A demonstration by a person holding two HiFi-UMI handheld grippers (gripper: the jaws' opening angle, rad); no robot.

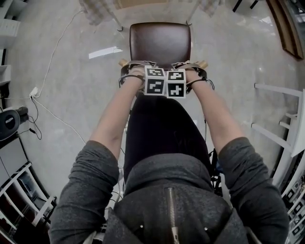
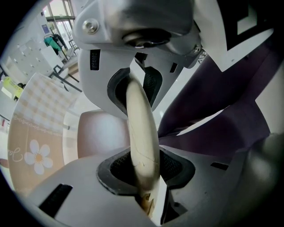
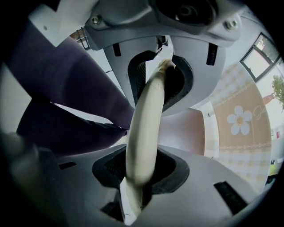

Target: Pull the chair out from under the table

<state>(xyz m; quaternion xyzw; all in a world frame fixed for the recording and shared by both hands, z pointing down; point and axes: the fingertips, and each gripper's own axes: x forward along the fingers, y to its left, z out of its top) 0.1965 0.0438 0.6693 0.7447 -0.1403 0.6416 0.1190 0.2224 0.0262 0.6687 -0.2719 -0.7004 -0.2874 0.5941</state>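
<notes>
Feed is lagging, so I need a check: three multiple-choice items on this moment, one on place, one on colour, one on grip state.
1. In the head view, the table lies: A. beyond the seat, at the top; B. at the left edge; C. under the person.
2. The seat is: A. white; B. brown; C. green.
3. The left gripper is: A. open, empty; B. shut on cloth; C. shut on the rail.
Answers: A, it shows past the seat at the top edge; B, brown cushion; C, it clamps the cream rail.
</notes>
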